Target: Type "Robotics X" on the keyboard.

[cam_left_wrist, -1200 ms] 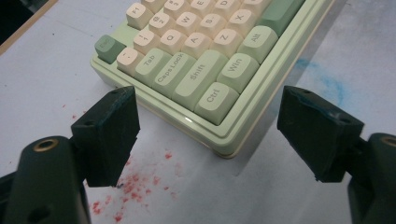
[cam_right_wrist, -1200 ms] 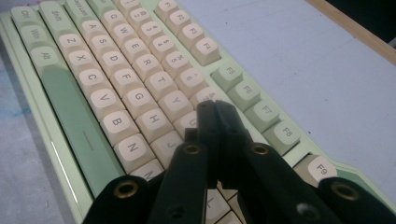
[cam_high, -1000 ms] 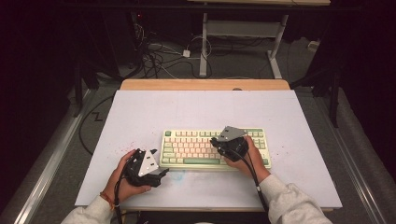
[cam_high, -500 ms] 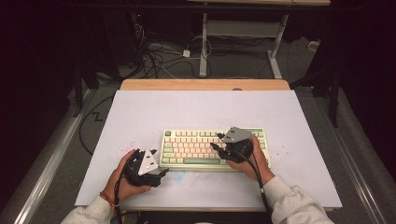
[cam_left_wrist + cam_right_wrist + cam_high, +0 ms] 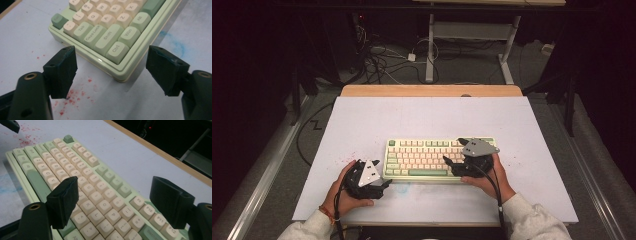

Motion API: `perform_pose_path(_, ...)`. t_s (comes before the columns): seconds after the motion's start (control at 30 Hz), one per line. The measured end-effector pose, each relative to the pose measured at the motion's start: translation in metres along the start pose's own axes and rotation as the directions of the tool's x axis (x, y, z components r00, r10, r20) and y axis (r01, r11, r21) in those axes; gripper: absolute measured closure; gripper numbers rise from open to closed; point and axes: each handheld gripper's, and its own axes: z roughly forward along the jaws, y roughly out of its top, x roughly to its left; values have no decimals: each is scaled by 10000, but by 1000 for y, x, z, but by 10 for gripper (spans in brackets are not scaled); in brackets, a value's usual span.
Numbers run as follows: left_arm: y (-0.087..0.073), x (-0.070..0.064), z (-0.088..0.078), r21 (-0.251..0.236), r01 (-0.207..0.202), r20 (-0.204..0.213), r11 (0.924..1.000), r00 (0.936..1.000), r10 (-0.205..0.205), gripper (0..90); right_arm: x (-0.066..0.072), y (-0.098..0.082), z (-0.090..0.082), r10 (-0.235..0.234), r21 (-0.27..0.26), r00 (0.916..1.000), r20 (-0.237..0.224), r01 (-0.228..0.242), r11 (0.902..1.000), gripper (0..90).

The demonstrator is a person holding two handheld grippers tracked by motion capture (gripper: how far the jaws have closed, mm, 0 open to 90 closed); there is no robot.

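The keyboard (image 5: 439, 159) lay flat near the worktop's (image 5: 422, 115) front edge. The right claw (image 5: 451, 164) hovered above the keys, its jaws just opened and empty. The left claw (image 5: 384, 185) stood open at the keyboard's left corner, gripping nothing; any repositioning remained outstanding.

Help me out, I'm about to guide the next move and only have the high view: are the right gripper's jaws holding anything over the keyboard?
Observer: No. The right gripper has just been opening; its jaws stand wide above the letter keys of the keyboard, with nothing between them.
Operator: And the left gripper?
Observer: The left gripper is open too, aimed at the keyboard's Ctrl corner without touching it.
Operator: Anything on the table there?
Observer: Red specks under its jaws.
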Motion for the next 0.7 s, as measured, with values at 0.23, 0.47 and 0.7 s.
perform_pose_path(0.23,1,3,-5,-277,299,620,9992,9977,-281,483,-2,-14,-18,66,-7,9995,307,-66,10000,224)
perform_pose_path(0.47,3,2,-4,-170,232,1154,9996,9931,-211,749,1,-34,-35,100,87,9988,473,-104,9999,224)
perform_pose_path(0.7,7,1,0,44,255,1529,9997,9879,-259,879,9,-51,-49,82,145,9984,563,-91,9999,224)
